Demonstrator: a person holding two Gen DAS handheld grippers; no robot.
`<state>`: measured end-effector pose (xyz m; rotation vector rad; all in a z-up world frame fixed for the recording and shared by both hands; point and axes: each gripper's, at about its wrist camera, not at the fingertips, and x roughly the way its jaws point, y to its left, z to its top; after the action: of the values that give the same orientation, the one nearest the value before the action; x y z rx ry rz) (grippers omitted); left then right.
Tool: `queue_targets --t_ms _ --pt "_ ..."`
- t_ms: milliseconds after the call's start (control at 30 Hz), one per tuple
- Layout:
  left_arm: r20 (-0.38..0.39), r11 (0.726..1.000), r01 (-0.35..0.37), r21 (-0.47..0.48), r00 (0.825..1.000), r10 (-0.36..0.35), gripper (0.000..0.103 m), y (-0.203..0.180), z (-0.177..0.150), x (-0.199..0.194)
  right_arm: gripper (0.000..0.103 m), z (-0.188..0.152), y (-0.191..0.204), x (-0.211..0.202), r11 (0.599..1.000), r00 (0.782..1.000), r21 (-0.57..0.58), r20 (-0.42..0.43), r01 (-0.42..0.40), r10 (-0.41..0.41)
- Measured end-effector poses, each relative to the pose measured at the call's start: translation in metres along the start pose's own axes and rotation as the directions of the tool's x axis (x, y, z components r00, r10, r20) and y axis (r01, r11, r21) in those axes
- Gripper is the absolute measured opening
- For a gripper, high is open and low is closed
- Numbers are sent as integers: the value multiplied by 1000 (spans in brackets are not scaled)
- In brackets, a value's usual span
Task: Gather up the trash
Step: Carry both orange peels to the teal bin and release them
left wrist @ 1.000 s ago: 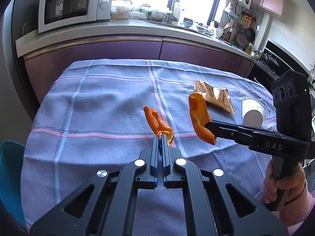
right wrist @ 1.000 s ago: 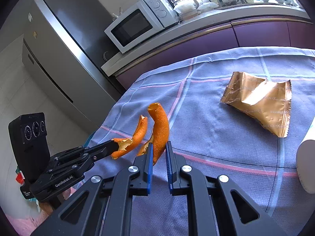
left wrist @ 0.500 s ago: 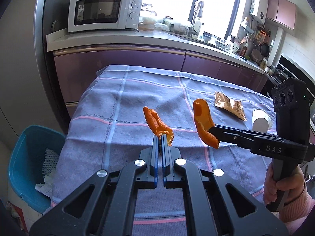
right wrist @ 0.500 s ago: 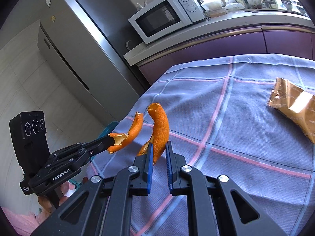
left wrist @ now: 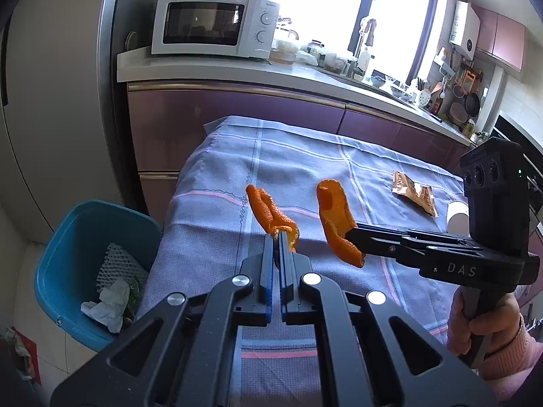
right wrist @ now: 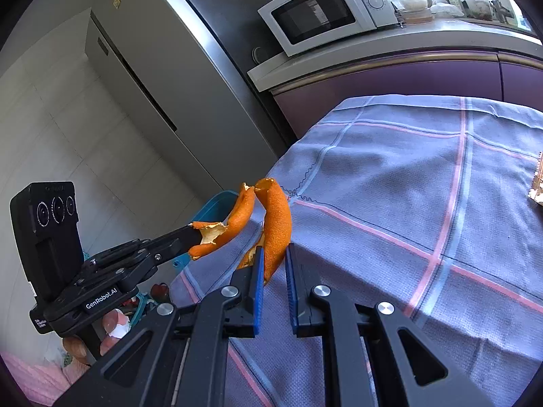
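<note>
We are working over table (left wrist: 217,176) with checked cloth, blue bin (left wrist: 64,237) standing on floor beside its edge. We are carrying peels binward. Left gripper (left wrist: 279,237) pinching thin orange peel (left wrist: 268,212); right gripper (right wrist: 274,264) clamping broad peel (right wrist: 276,224), both aloft. Next, we judge: swinging over bin, releasing. Gold wrapper (left wrist: 412,193) lying on cloth, uncollected.

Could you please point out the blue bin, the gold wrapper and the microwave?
blue bin (left wrist: 56,247): left wrist view, left wall.
gold wrapper (left wrist: 412,192): left wrist view, middle.
microwave (left wrist: 203,28): left wrist view, door window.
</note>
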<state>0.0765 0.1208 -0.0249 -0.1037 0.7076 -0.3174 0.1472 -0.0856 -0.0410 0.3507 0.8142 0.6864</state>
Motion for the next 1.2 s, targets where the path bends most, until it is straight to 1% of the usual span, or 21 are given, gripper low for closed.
queue_targets --t_ms 467,500,667,1200 --pt "29 998 -44 -42 999 45 3 31 -4 -22 11 0 27 27 998 998 -51 -55 -26 23" --pt "30 998 -48 -45 998 49 3 33 -4 -23 11 0 29 29 996 997 -54 -23 -69 68" --pt "31 996 -64 -61 997 66 3 44 -6 -28 11 0 37 37 994 996 -68 -35 -89 87" --pt "42 989 -106 -105 993 111 3 68 -8 -40 11 6 58 63 989 991 -95 -77 -117 110"
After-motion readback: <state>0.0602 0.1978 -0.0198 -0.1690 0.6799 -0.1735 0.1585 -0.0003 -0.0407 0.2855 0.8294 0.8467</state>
